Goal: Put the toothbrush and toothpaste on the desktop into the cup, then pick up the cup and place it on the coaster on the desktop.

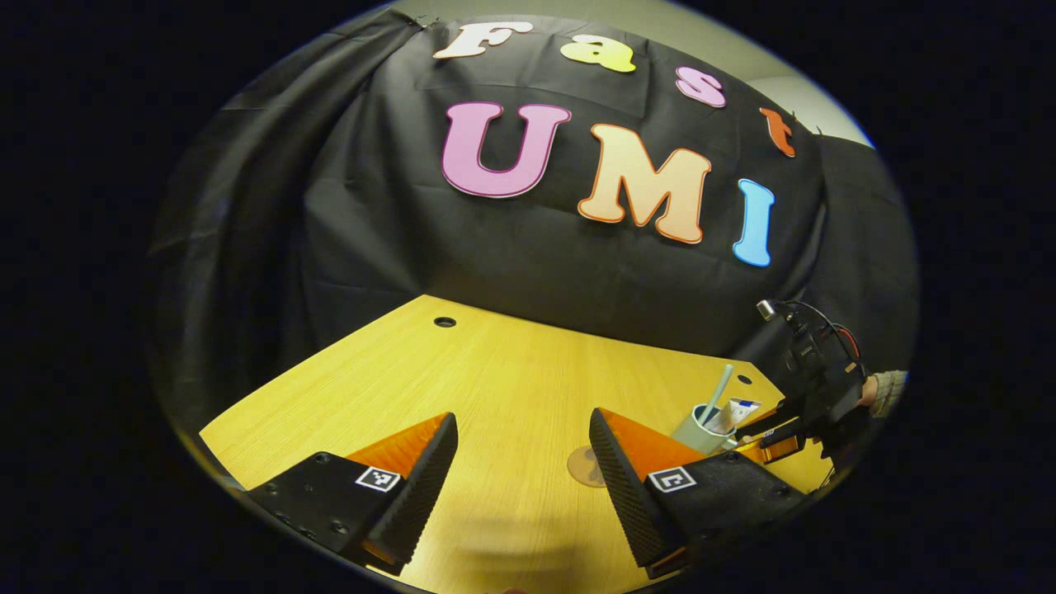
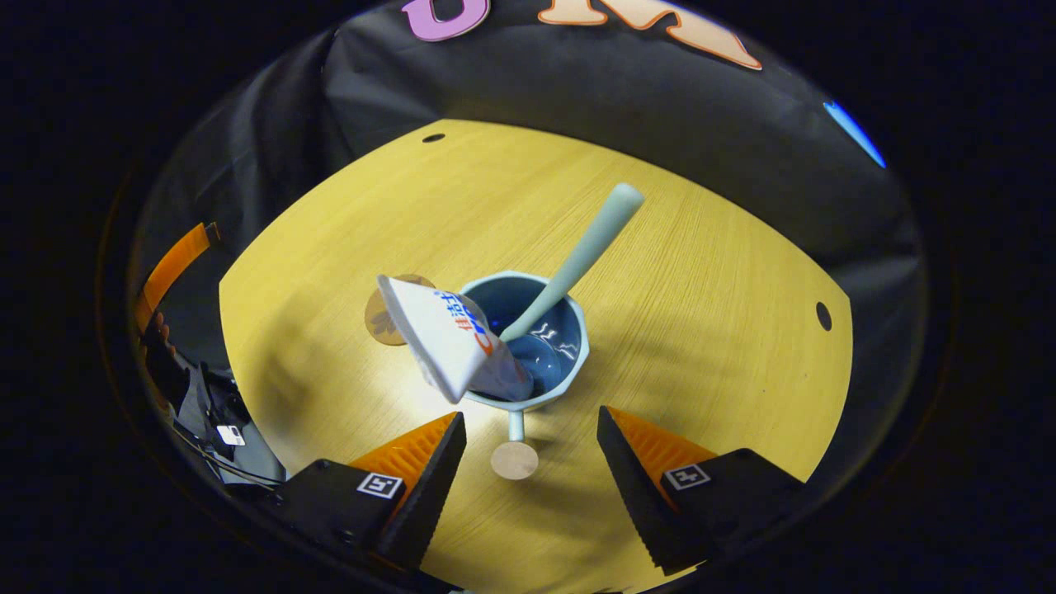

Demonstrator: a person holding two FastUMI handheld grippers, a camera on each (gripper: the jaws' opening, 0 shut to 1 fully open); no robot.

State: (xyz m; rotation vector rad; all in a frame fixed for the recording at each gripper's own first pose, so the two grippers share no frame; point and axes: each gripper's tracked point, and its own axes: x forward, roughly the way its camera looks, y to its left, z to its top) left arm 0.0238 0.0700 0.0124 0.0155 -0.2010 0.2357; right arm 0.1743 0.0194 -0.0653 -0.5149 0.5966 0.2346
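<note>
Both items sit in cup (image 2: 528, 342); right gripper (image 2: 532, 462) open, left gripper (image 1: 524, 462) open. Close on handle (image 2: 516, 426), prob. square, carry to coaster (image 2: 388, 318).

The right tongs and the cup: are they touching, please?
Apart. The right gripper view shows the right tongs open, with bare desktop between the fingers and the cup.

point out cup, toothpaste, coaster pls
cup (image 2: 576, 356), right gripper view, on its rim.
toothpaste (image 2: 437, 334), right gripper view, on the tube's flat end.
coaster (image 1: 582, 467), left gripper view, on its top face.
</note>
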